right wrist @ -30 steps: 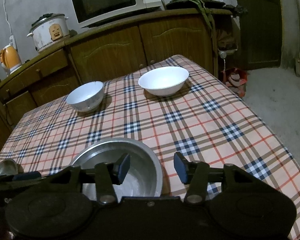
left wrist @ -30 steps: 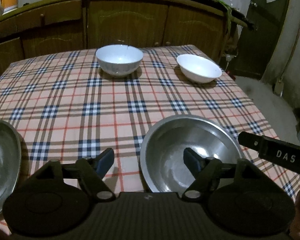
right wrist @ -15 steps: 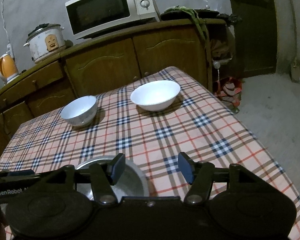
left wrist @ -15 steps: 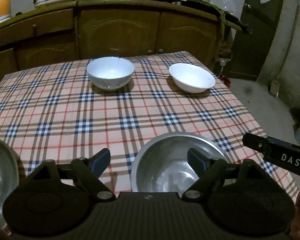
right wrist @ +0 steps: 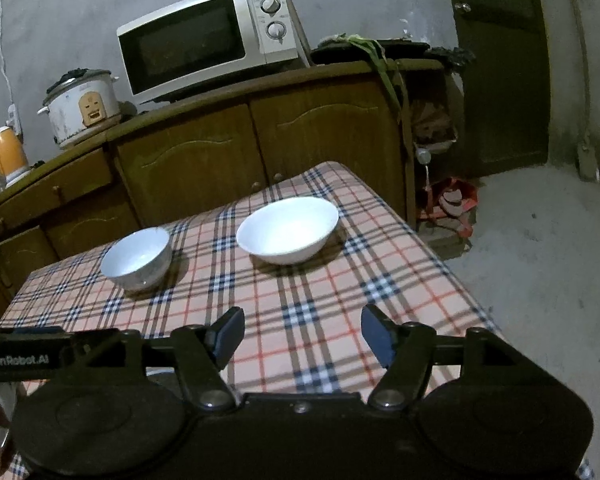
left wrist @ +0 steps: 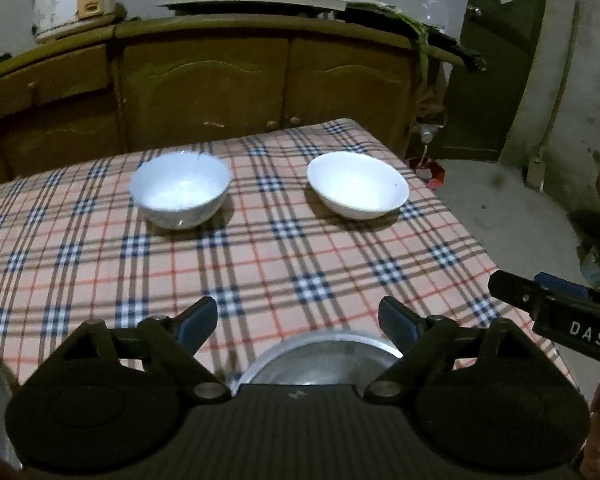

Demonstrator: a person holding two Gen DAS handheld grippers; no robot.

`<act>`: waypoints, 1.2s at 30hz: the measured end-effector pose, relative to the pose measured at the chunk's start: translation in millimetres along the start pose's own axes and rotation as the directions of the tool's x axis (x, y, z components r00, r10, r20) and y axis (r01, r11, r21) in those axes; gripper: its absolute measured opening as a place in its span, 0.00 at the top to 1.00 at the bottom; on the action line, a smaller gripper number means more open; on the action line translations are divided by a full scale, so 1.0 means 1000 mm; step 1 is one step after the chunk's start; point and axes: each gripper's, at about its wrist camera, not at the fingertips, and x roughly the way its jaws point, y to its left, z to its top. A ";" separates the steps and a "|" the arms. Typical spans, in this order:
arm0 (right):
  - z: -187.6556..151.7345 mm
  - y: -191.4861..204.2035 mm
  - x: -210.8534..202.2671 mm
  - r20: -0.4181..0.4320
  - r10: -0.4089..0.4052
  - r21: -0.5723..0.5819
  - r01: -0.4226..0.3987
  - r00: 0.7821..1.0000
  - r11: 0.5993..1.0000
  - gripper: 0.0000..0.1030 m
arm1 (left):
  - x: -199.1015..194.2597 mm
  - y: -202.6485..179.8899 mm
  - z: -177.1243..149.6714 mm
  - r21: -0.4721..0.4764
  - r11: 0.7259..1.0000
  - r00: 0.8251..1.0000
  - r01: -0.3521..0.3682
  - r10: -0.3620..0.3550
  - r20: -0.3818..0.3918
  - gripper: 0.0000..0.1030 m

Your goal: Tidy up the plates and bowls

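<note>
White bowls sit mid-frame beyond both tongs: the wide bowl (right wrist: pixel 287 230) ahead of the right tongs (right wrist: pixel 302 336), the deep bowl (left wrist: pixel 180 189) up-left of the left tongs (left wrist: pixel 298 322). Both tongs have just been opening and hold nothing.

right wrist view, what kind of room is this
Most likely a home kitchen: a microwave and rice cooker sit on wooden cabinets, behind a table with a plaid cloth.

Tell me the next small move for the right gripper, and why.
Probably ease the right gripper forward toward the wide white bowl: its jaws, just opened, hold nothing, and that bowl sits ahead, apart from the deeper bowl.
</note>
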 end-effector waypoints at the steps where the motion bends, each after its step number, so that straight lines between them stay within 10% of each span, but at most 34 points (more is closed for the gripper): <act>1: 0.003 -0.002 0.002 0.004 0.002 -0.005 -0.002 1.000 1.000 0.23 | 0.002 -0.002 0.004 0.004 1.000 1.000 0.002 -0.002 0.001 0.12; 36: 0.081 -0.054 0.221 -0.092 0.037 0.081 -0.030 0.995 0.996 0.22 | 0.210 -0.013 0.097 -0.052 0.999 0.991 -0.018 0.011 -0.136 0.17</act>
